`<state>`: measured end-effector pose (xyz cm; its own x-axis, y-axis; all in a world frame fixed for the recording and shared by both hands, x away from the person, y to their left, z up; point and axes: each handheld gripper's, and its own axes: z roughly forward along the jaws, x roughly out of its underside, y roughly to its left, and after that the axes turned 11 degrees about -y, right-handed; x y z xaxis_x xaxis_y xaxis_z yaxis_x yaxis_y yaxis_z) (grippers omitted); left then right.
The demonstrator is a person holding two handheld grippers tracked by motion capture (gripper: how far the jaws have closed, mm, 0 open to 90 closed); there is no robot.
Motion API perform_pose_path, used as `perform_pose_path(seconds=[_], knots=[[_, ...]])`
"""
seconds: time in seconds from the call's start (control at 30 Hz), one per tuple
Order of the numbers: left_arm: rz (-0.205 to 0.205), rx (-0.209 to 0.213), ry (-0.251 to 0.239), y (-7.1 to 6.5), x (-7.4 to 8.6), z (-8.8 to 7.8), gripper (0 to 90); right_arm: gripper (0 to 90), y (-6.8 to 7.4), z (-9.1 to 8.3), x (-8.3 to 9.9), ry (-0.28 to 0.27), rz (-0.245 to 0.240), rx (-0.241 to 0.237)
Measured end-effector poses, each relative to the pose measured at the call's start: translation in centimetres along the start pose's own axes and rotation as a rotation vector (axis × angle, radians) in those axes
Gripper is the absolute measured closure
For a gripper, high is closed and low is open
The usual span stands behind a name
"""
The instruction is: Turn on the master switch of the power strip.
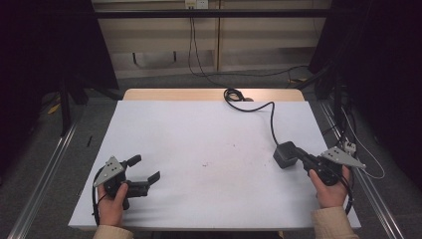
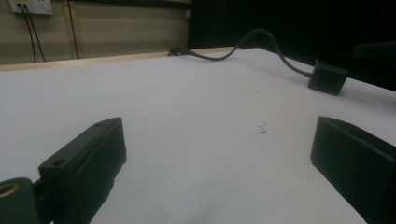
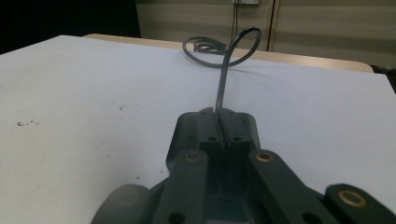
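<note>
The left gripper [image 1: 147,169] is resting low over the white surface [image 1: 209,149], its fingers [image 2: 84,163] spread wide with nothing between them. The right gripper [image 1: 297,155] is reaching forward, fingers [image 3: 219,133] pressed together, their tips touching the black adapter [image 1: 284,153], whose cable [image 1: 271,117] is trailing away beyond them.

Lighting is dim and even. The white counter [image 1: 209,134] reflects soft light; the surroundings fall dark. Near jaws appear blurred, image grain visible.
</note>
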<state>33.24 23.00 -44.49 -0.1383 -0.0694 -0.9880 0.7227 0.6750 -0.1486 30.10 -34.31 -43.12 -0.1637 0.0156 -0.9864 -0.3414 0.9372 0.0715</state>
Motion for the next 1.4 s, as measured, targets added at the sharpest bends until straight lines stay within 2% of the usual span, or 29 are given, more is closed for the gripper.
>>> perform_pose_path(seconds=[0.57, 1.4], knots=[[-0.001, 0.0, 0.002, 0.0, 0.0, 0.1, 3.2, 90.0, -0.2, 0.6, 0.0, 0.006, -0.002, 0.008], [0.002, 0.004, 0.006, 0.0, 0.1, 0.1, 3.2, 90.0, -0.1, 1.1, 0.2, 0.032, -0.034, 0.006]])
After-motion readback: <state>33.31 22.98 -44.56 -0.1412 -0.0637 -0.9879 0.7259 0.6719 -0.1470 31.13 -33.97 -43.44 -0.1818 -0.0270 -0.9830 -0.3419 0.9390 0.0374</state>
